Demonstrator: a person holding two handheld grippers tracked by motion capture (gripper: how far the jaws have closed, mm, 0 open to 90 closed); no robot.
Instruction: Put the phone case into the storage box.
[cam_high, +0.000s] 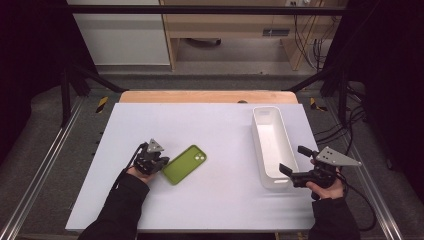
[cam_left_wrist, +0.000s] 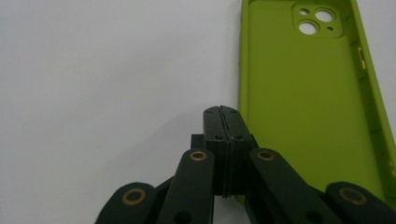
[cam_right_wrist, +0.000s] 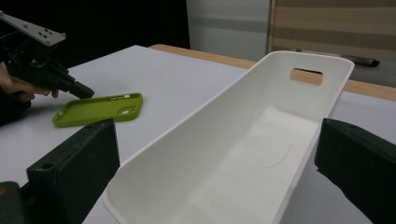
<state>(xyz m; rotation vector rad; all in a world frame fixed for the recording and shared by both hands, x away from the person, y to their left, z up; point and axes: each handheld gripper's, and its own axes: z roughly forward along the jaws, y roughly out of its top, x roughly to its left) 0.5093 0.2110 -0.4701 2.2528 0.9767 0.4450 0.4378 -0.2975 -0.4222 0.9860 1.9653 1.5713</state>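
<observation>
Nearest the person, the right gripper (cam_high: 289, 173) has its jaws spread wide at the near end of the white plastic bin (cam_high: 270, 145), one jaw at each side wall in the right gripper view, and whether they press on the walls cannot be told. The left gripper (cam_high: 164, 162) has its jaws shut together, empty, tips just beside the near edge of the green phone case (cam_high: 184, 164), which lies open side up on the white table (cam_high: 220, 130). The bin stretches away along the right.
</observation>
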